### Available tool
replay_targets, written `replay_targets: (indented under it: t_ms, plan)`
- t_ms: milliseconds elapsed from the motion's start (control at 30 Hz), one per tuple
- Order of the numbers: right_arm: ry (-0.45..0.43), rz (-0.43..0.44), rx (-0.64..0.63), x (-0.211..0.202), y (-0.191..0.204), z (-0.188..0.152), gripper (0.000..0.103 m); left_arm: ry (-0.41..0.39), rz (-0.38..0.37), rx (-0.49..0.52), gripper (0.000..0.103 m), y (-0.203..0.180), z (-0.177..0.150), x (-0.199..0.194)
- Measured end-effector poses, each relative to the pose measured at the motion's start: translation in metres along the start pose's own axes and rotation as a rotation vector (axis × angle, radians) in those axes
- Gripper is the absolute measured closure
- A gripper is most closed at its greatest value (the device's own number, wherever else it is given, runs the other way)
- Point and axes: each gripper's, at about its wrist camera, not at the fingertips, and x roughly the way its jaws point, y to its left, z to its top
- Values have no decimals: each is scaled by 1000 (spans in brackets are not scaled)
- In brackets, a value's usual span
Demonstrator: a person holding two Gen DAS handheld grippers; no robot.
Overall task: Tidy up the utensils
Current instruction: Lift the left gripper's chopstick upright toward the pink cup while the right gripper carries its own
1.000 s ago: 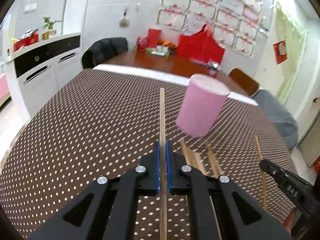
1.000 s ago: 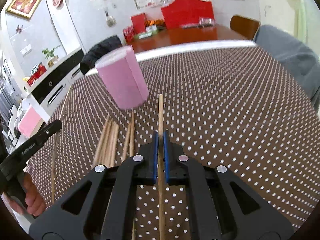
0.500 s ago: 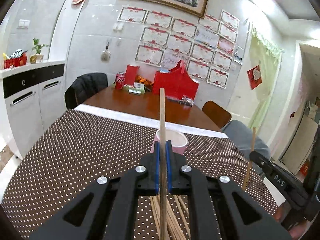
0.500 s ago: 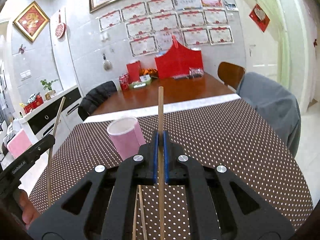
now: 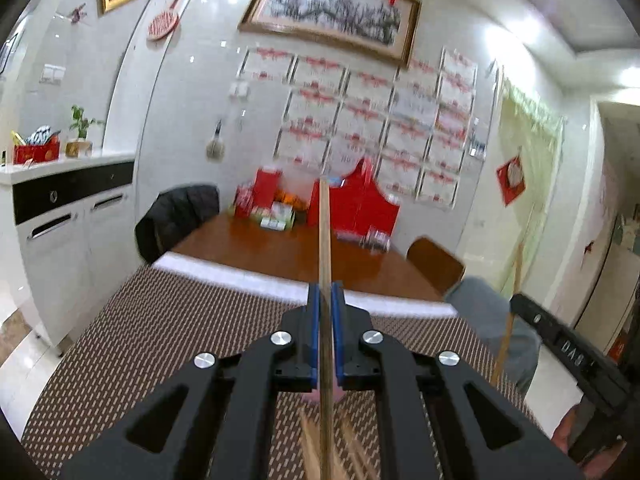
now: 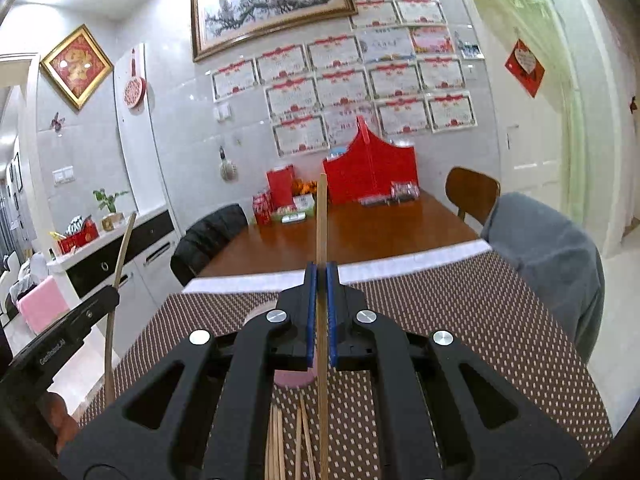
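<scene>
My left gripper [image 5: 325,292] is shut on a wooden chopstick [image 5: 324,240] that points up and forward. My right gripper [image 6: 321,270] is shut on another wooden chopstick [image 6: 321,220], also raised. The pink cup [image 6: 294,376] stands on the dotted brown tablecloth [image 6: 460,320], mostly hidden behind the right gripper's jaws; in the left wrist view only a sliver of the cup [image 5: 338,393] shows. Several loose chopsticks [image 6: 276,440] lie on the cloth below the cup. The right gripper with its chopstick shows at the right of the left wrist view [image 5: 508,316]. The left gripper shows at the left of the right wrist view [image 6: 116,292].
A wooden dining table [image 6: 352,232] with red bags and boxes stands behind the cloth. A black-draped chair [image 6: 208,236], a brown chair [image 6: 472,192] and a grey-covered seat [image 6: 552,256] surround it. A white cabinet [image 5: 68,232] stands at the left.
Both grippers have tilted upward and risen with their chopsticks. The pink cup has dropped from clear view to behind the jaws, and the wall now fills the frames.
</scene>
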Motion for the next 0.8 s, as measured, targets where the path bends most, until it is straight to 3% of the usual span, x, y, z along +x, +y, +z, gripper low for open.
replay_targets:
  t_ms: [133,400,500,800]
  plan:
    - [-29,2,8,8,4,17,98,-110,4,5,96,-11,18,9]
    - [-109,5,-22,20,15,47,98,-221,-41,-30,96,-20,37,45]
    - [-120,12,-50,31,19,56,98,-242,-31,-27,96,-19,39,64]
    - [-123,44,-59,84,15,65,98,-249,-106,-22,96,-12,39,131]
